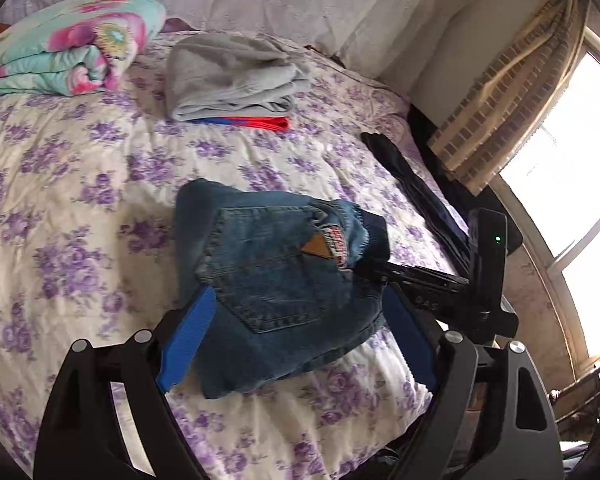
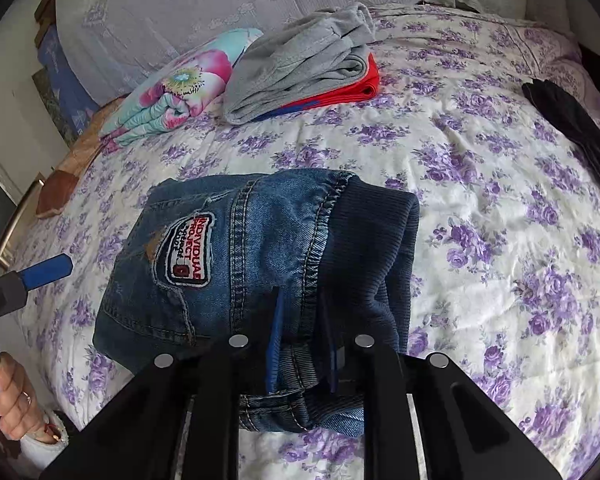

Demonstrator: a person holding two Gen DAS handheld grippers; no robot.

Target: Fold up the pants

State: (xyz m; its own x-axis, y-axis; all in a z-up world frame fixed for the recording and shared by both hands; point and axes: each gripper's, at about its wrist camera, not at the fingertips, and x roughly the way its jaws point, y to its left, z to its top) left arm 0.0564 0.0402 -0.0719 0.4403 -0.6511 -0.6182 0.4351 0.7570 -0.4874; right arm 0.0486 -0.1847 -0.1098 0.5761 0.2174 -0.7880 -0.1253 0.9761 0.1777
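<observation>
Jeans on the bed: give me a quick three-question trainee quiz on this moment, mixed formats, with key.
1. True or false: the left gripper is clamped on the folded jeans.
2. Multiple choice: what lies directly under the grey garment at the far end of the bed? A) a red and blue garment B) a floral blanket C) a black garment
3. Fill in: the right gripper pinches the jeans near their dark ribbed ____.

Key: 1 false, its blue fingers stand apart on either side of the jeans; 2 A, the red and blue garment; 3 waistband.
</observation>
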